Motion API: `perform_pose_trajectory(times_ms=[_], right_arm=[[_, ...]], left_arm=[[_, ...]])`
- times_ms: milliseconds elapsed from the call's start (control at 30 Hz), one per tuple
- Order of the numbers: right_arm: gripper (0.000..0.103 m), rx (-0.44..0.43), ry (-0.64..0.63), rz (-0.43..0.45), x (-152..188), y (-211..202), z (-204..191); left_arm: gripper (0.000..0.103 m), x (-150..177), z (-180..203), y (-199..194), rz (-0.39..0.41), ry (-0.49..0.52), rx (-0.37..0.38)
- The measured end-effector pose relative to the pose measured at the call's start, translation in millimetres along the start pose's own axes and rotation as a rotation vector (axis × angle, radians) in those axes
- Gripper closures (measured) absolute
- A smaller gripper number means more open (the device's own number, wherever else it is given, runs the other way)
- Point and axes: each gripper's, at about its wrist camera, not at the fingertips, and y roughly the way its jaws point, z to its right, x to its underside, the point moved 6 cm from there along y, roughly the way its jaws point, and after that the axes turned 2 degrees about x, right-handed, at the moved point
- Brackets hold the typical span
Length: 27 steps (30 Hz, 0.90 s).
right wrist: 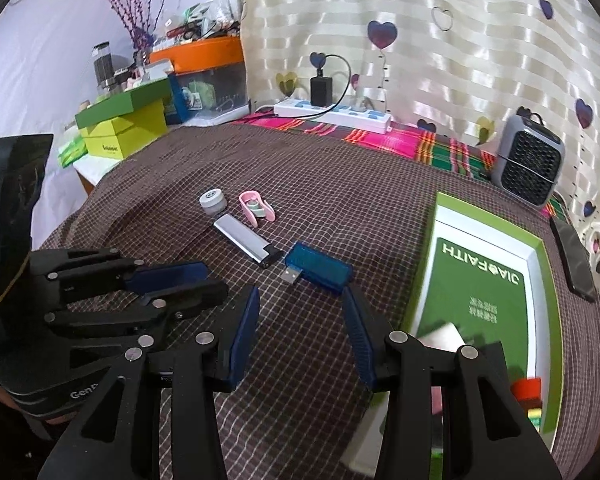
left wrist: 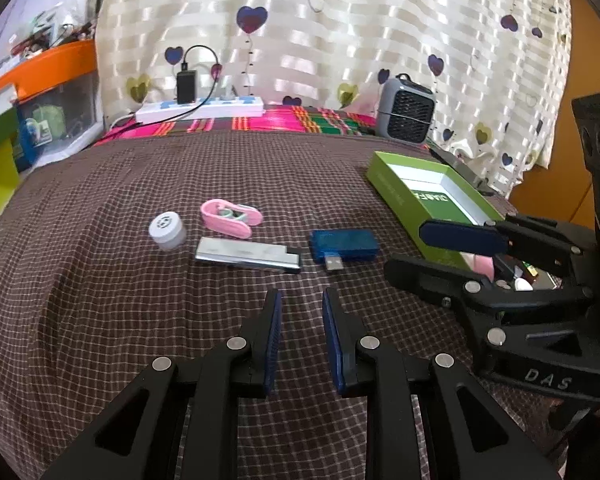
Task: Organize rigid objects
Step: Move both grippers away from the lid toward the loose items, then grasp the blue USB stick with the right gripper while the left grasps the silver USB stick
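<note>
The left gripper (left wrist: 300, 300) is hanging over the checked surface (left wrist: 100, 280) with a narrow gap, holding nothing. The right gripper (right wrist: 300, 308) is standing wide, empty, near the blue stick (right wrist: 320, 270), beside the green box (right wrist: 550, 280).

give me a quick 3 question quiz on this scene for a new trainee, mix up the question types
1. True or false: the blue USB adapter already lies inside the green box.
2. Which item lies nearest the small white jar? A) pink clip B) grey mini fan C) white power strip
3. Fill in: the silver lighter lies on the checked ____.

Key: 1 false, it lies on the cloth outside the box; 2 A; 3 cloth.
</note>
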Motion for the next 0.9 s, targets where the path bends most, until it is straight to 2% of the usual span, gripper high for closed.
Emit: perform_pose_trajectory(times_ms=[367, 467, 533, 633, 767, 900], right_arm=[[0.059, -0.011, -0.167, -0.109, -16, 34, -1], [0.059, -0.008, -0.22, -0.153, -19, 47, 0], [0.059, -0.035, -0.244, -0.188, -19, 54, -1], [0.059, -0.05, -0.288, -0.242, -17, 67, -3], [0.057, -0.081, -0.329, -0.271, -18, 73, -7], [0.057, -0.069, -0.374, -0.285, -19, 77, -9]], left_arm=[[0.083, -5, -24, 4, -0.01, -0.026, -0.019], [0.082, -8, -29, 5, -0.012, -0.036, -0.004], [0.077, -9, -31, 9, -0.021, -0.05, 0.018], [0.076, -8, -33, 13, -0.03, -0.062, 0.03], [0.076, -7, -30, 18, -0.046, -0.066, 0.047], [0.075, -7, -31, 19, -0.044, -0.077, 0.053]])
